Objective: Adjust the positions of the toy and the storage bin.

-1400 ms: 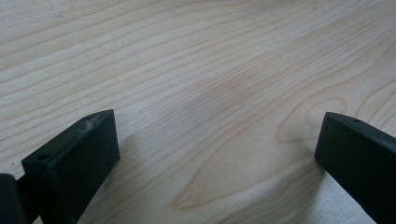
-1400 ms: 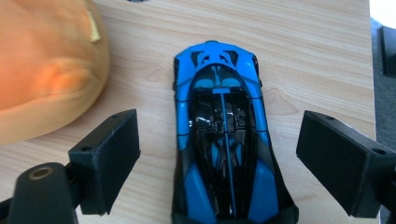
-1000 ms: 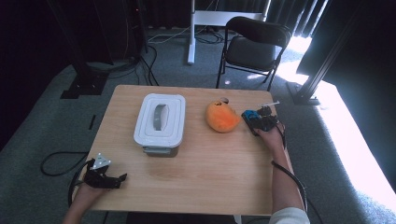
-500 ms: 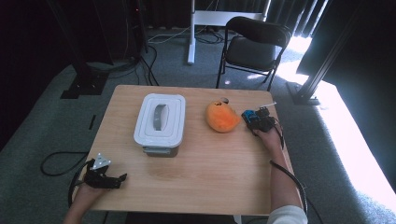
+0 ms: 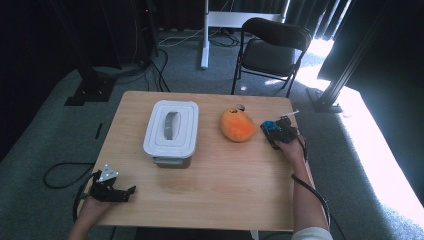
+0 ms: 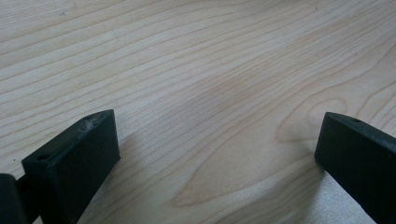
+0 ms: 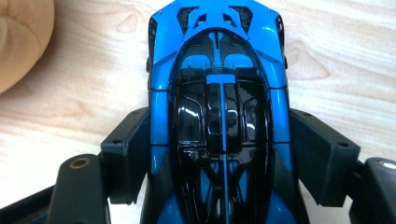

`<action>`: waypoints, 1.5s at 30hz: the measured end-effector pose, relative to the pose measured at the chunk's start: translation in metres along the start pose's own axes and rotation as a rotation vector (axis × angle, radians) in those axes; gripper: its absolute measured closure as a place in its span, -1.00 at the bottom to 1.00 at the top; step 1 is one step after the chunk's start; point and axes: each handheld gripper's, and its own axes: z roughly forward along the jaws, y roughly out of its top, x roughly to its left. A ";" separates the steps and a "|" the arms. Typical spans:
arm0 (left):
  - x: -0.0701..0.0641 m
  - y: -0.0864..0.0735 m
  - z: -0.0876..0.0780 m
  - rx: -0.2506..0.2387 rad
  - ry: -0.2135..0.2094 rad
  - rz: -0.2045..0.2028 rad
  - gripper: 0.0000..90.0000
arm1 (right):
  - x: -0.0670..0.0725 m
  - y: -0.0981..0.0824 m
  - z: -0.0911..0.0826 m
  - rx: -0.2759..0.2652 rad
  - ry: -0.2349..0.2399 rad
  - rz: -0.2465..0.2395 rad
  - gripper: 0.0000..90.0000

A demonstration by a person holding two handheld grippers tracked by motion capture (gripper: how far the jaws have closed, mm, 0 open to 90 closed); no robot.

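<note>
My right gripper [image 5: 274, 134] sits at the right side of the worktop [image 5: 225, 190], and the blue and black toy car [image 7: 219, 107] lies lengthwise between its jaws. In the right gripper view the car's nose points away from me, its roof facing up, and the black jaws stand against its two flanks about midway along the body; the jaws have just been closing in on it, and both pads now press the car's sides, so I have it pinched. The car rests on the wood rather than in the air, as far as I can tell. Just to the left of the car and gripper lies an orange plush toy [image 5: 238, 125], very near but apart from them. Further left stands a white lidded container [image 5: 171, 131] with a handle on top.

My left gripper [image 5: 114, 190] rests at the near left corner of the worktop, well apart from everything else. In the left gripper view its jaws are spread wide over bare wood with nothing between them.
</note>
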 end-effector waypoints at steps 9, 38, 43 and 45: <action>0.000 0.000 0.000 0.000 0.000 0.000 -1.00 | -0.001 -0.018 -0.013 -0.015 0.010 0.013 -0.40; 0.000 0.000 0.000 0.000 0.000 0.000 -1.00 | 0.036 -0.118 -0.105 -0.089 0.058 -0.074 -0.40; 0.000 0.000 0.000 0.000 0.000 0.001 -1.00 | 0.040 -0.147 -0.117 -0.093 0.053 -0.072 -0.40; 0.000 0.000 0.000 0.000 0.000 0.001 -1.00 | 0.041 -0.152 -0.120 -0.093 0.050 -0.073 -0.40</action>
